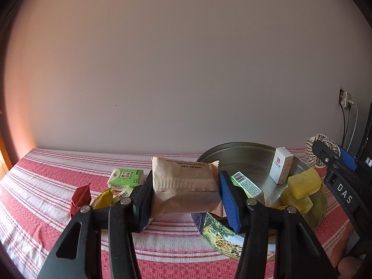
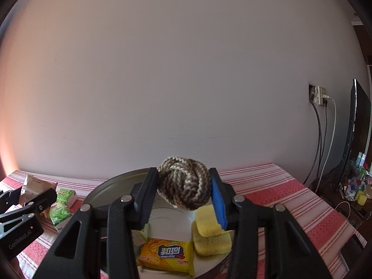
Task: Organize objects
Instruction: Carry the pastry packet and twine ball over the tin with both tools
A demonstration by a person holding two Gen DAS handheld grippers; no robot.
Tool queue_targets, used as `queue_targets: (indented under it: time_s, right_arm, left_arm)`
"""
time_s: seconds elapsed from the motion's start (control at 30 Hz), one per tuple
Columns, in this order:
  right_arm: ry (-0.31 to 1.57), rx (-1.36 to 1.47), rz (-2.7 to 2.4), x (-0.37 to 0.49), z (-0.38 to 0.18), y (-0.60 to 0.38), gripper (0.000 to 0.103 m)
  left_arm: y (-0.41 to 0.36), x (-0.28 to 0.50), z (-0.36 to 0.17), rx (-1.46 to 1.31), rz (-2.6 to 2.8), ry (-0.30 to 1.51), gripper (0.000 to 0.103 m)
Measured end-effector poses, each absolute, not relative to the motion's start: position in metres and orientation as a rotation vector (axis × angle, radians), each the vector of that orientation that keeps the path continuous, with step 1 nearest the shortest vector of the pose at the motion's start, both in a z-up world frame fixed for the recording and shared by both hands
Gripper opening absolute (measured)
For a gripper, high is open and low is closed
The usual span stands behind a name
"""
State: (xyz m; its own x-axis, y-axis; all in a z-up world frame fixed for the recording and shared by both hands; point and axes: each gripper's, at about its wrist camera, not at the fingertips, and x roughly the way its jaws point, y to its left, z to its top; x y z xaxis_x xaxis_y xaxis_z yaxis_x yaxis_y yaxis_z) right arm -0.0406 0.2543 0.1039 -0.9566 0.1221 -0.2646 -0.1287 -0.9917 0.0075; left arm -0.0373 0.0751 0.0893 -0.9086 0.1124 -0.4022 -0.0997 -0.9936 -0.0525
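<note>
My left gripper is shut on a tan paper snack packet, held above the striped tablecloth just left of the round metal tin. My right gripper is shut on a brown-and-cream knotted rope ball, held over the tin. The tin holds two yellow sponges, a yellow snack packet, a white box and a green-and-white box. The right gripper and rope ball also show at the right edge of the left wrist view.
On the red-striped cloth left of the tin lie a green tissue pack, a red packet, a yellow-green packet and green sachets. The wall is close behind. Wall socket with cables and a monitor stand at right.
</note>
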Motion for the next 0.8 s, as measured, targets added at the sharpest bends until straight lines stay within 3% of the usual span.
queue_targets:
  time_s: [0.8]
  right_arm:
    - [-0.043,-0.468,2.896,-0.069,0.091,0.299,0.044]
  left_arm:
    - [0.152,-0.052,0.075,-0.642,2.84,0.016,0.054]
